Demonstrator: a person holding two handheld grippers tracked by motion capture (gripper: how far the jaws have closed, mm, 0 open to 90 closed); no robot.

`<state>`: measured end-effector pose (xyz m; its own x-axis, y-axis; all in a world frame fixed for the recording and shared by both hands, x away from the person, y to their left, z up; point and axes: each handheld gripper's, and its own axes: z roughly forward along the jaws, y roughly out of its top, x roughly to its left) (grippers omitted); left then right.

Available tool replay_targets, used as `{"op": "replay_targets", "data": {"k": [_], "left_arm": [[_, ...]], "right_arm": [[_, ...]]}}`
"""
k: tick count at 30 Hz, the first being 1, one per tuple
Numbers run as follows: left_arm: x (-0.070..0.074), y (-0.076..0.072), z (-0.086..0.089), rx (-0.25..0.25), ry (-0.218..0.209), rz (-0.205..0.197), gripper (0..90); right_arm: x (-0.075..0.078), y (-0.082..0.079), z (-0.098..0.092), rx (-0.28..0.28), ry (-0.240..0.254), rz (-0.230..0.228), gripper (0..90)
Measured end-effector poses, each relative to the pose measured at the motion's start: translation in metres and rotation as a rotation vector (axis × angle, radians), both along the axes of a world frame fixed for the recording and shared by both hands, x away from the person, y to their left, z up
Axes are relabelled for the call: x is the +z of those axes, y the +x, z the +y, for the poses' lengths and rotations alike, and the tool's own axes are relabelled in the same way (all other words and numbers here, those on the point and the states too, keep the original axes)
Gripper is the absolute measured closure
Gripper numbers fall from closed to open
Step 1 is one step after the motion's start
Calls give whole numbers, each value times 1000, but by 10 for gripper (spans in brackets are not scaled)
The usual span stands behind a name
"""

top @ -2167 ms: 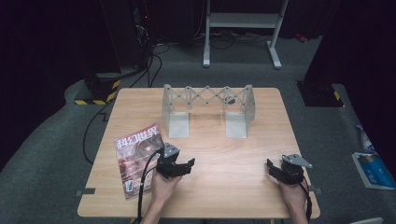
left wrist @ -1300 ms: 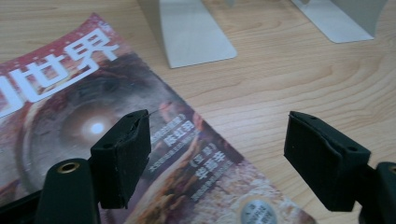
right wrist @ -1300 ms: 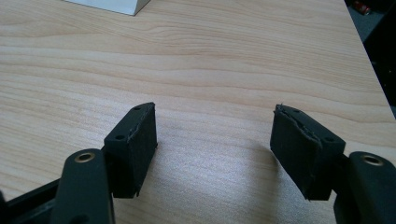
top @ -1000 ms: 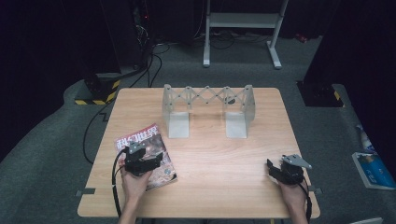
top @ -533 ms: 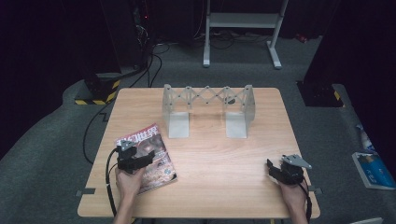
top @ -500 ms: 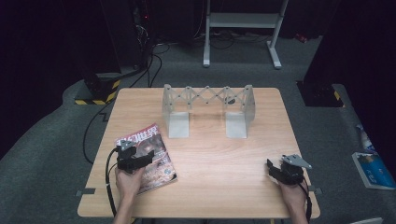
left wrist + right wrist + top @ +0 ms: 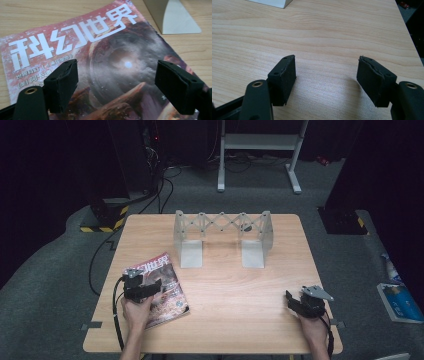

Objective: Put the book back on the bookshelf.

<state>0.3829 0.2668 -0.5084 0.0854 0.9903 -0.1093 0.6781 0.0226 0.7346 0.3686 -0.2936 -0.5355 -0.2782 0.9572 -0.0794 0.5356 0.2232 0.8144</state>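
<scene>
High view showing the left claw (image 7: pixel 150 288), now shifted from bare surface (image 7: pixel 235 290) onto the magazine (image 7: pixel 167 292), hovering spread wide, seemingly readying a grasp; right claw (image 7: pixel 295 304) idling spread.

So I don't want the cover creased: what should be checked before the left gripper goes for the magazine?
1. Left gripper jaws open: ok.
2. Jaws over the glossy red magazine with white title characters: ok.
3. Jaws lined up with a magazine edge: not ok, they sit over mid-cover.
4. Magazine flat on the light wooden table: ok.
5. Grey folding scissor-lattice rack apart from the magazine: ok.
6. Right gripper open, away over bare wood: ok.
</scene>
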Motion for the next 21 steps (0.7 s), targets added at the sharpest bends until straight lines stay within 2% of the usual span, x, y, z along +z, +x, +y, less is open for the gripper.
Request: {"op": "replay_targets", "data": {"k": [10, 18, 21], "left_arm": [[-5, 4, 15, 57, 16, 29, 184], [-6, 2, 29, 114, 16, 23, 183], [-7, 0, 35, 125, 13, 32, 181]], "right_arm": [[0, 0, 0, 0, 1, -2, 317], [0, 0, 0, 0, 0, -2, 317], [0, 0, 0, 0, 0, -2, 317]]}}
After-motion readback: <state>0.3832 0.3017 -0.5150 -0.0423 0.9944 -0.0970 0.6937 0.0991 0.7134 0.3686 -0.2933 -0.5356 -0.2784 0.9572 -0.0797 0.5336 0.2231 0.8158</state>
